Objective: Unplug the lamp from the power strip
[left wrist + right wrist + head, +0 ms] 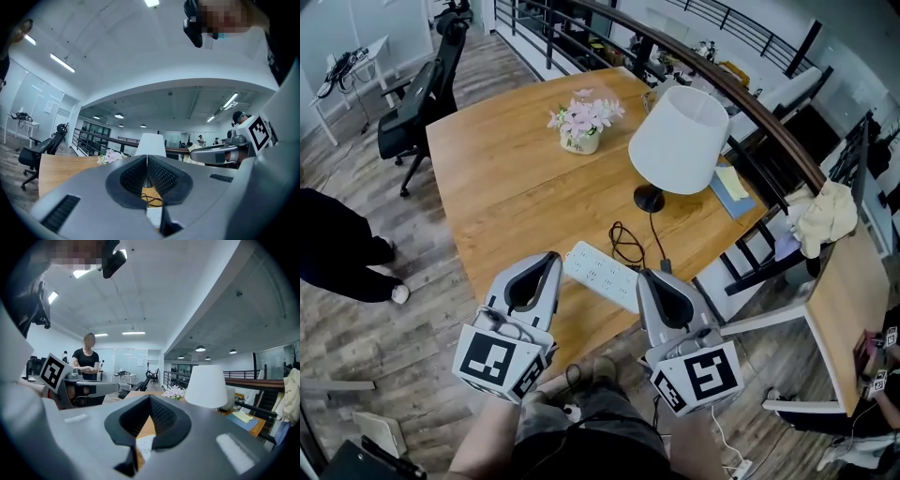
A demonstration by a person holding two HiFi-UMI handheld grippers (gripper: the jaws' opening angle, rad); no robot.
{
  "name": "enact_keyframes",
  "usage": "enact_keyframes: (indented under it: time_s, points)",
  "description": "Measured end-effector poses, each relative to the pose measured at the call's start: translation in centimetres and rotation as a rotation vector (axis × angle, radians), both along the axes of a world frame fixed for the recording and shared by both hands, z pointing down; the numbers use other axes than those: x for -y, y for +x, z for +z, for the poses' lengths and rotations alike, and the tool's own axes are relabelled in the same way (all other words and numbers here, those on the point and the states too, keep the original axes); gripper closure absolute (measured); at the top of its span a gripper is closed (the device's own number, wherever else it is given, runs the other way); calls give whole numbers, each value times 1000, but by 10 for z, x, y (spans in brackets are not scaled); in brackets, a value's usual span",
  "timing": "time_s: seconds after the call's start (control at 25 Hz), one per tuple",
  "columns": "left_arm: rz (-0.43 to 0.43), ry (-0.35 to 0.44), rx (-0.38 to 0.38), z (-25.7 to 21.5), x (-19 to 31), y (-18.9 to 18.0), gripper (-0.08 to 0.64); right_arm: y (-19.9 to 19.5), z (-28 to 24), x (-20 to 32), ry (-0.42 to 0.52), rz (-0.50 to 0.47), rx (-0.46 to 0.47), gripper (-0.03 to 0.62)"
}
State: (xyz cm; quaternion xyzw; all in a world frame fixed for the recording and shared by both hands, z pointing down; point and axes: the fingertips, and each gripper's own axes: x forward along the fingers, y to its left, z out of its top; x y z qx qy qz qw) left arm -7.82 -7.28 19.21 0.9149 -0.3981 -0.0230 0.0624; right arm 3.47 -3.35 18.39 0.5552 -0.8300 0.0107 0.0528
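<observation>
A lamp with a white shade point(678, 139) and a black base point(650, 198) stands on the wooden table point(506, 187). Its black cord point(626, 246) coils toward a white power strip point(598, 273) near the table's front edge. The cord's plug point(665, 266) lies by my right gripper's tip; I cannot tell whether it sits in the strip. My left gripper point(551, 259) hovers just left of the strip, jaws shut and empty point(146, 157). My right gripper point(648, 277) hovers at the strip's right end, also shut on nothing point(150, 397).
A pot of pink flowers point(584, 122) stands at the table's far side. Blue and yellow notebooks point(731, 184) lie right of the lamp. A black office chair point(417, 98) is at far left, a person's legs point(342, 253) left, a curved railing point(741, 98) right.
</observation>
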Motion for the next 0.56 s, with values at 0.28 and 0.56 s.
enact_keyframes:
  time_s: [0.28, 0.56]
  points:
    - [-6, 15, -10, -10, 0, -6, 565, -7, -15, 0, 31, -19, 50, 583]
    - [11, 34, -12, -21, -9, -5, 565, -14, -25, -7, 59, -23, 63, 584]
